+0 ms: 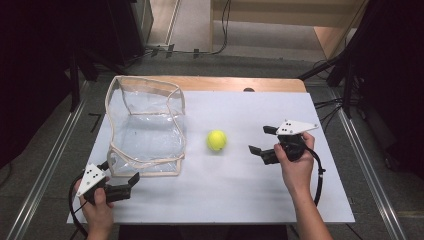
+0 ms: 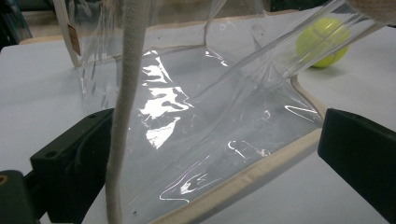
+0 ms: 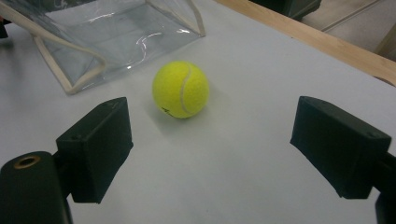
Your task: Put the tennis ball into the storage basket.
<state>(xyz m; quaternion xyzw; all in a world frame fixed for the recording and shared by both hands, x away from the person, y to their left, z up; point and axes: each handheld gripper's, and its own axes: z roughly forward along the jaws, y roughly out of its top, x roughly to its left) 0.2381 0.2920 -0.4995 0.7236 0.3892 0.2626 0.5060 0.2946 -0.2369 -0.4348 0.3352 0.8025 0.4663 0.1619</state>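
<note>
Tennis ball (image 1: pixel 217 140) at rest on the white table top (image 1: pixel 240 190), just beside the clear bag (image 1: pixel 145 125) and apart from it, between bag and right gripper (image 1: pixel 260 141). Seen again in the right gripper view (image 3: pixel 180 89), centred ahead of the two black jaws and well short of them.

Right gripper: jaws spread wide, holding nothing, aimed at the ball. Left gripper (image 1: pixel 120 175): jaws likewise wide, empty, straddling the bag's near cloth-trimmed edge (image 2: pixel 243 179) without closing on it; a cloth strap (image 2: pixel 126 93) hanging down just in front of its left jaw.

Step in hand, by judgement: the approach, with neither ball nor bag grasped yet. Likely aim: ball into bag.

Next move calls for: a straight advance of the right gripper until the ball sits between the jaws, then a gentle close, since a round ball may roll off at a glancing touch. For the left: a pinch on the rim to keep the soft mouth open.

Room: bare table all round the ball and to the right; bag standing near the table's left edge; wooden strip (image 1: pixel 240 84) along the far side.
</note>
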